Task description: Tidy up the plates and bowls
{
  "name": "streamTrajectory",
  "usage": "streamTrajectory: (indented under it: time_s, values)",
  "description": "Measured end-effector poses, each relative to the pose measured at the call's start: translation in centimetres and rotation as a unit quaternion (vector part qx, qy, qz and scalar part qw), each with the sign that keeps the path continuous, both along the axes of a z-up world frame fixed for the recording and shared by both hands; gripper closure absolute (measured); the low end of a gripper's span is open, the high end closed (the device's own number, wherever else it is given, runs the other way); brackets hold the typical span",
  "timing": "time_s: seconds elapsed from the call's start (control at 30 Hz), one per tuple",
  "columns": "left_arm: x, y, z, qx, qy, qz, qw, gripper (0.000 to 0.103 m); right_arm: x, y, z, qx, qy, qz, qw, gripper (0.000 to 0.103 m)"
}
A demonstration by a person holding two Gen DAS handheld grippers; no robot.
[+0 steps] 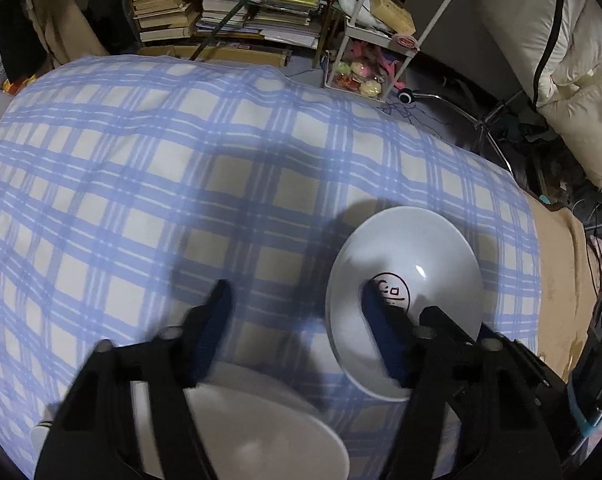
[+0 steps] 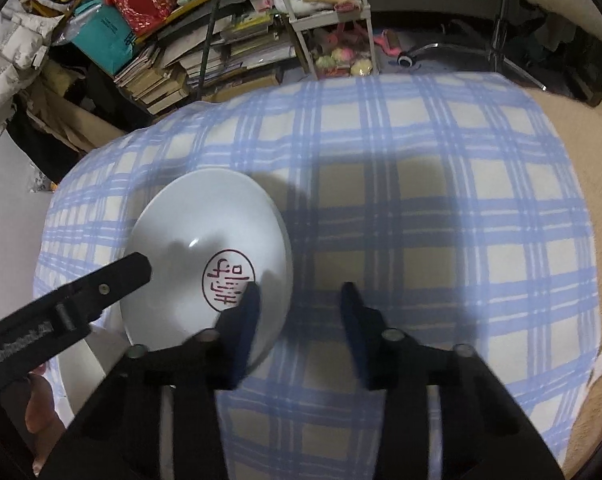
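A white bowl with a red stamp mark inside rests on the blue-and-white checked cloth. My left gripper is open; its right finger lies over the bowl's inside. A second white dish lies below the left gripper, partly hidden by it. My right gripper is open and empty; its left finger overlaps the bowl's near rim. The left gripper's black arm reaches over the bowl from the left in the right wrist view.
Stacks of books and papers stand beyond the cloth. A white wire rack with small colourful items stands at the back. A tan blanket borders the cloth on the right.
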State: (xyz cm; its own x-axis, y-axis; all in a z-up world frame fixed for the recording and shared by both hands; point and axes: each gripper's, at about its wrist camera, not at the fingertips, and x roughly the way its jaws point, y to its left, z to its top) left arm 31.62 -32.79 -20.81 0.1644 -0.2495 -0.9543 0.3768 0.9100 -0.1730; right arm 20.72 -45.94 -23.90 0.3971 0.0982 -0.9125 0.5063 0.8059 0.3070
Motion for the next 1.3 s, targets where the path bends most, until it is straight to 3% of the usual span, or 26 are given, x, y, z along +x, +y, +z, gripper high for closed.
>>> streamTrajectory:
  time_s: [0.13,0.27,0.5,0.63,0.9,1.3]
  values:
    - [-0.2,-0.2,-0.4,-0.009,-0.003,0.008,0.9999,0.067,0.0,-0.2,-0.1,0.031,-0.007,0.001,0.999,0.089]
    - [-0.5,-1.2,-0.7,-0.002,0.008,-0.02,0.9998,0.091,0.1,0.4,0.2,0.02,-0.011,0.005,1.0,0.089]
    - [-1.7,-2.1,0.5,0.012,-0.013,-0.045,0.9988,0.091,-0.5,0.8,1.2,-0.006,-0.024,-0.001,1.0,0.091]
    - [-2.5,-1.8,2.0,0.012,-0.032,-0.052,0.9981,0.091,-1.5,0.9,3.1,-0.01,-0.059,0.001,0.998,0.091]
    - [-3.8,0.5,5.0,-0.004,-0.06,-0.034,0.9976,0.091,-2.7,1.7,4.9,0.025,-0.097,0.012,0.995,0.091]
    - [-6.1,5.2,9.0,0.007,-0.096,-0.008,0.9953,0.091,-3.9,6.3,8.2,0.023,-0.13,0.05,0.99,0.091]
